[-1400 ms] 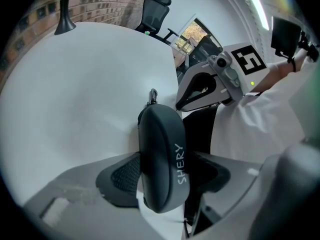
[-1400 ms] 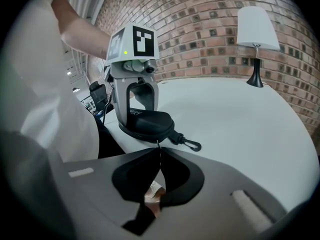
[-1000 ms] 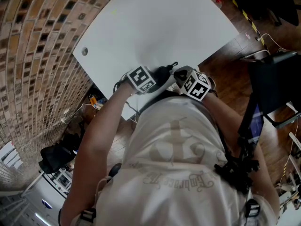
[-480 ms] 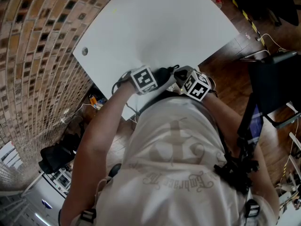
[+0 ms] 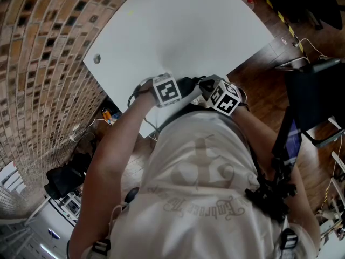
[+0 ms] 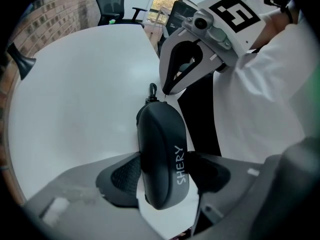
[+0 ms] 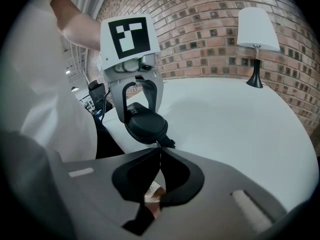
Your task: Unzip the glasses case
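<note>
**White table beside a brick wall**

I look down on a large white table (image 5: 178, 31) with a round cable hole (image 5: 97, 59). A brick wall (image 5: 38, 63) runs alongside it. Dark wooden floor (image 5: 259, 74) lies beyond, with cables (image 5: 310, 45) on it. A white-shaded lamp (image 7: 257, 39) stands by the wall, and a black office chair (image 6: 111, 1) sits at the table's end.

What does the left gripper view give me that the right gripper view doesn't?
Left gripper view only: the SHERY print on the glasses case, clamped by the left hand-held gripper, and an office chair. Right gripper view only: the lamp shade, and the right hand-held gripper closed on the zipper pull. Both: the case and white table.
</note>
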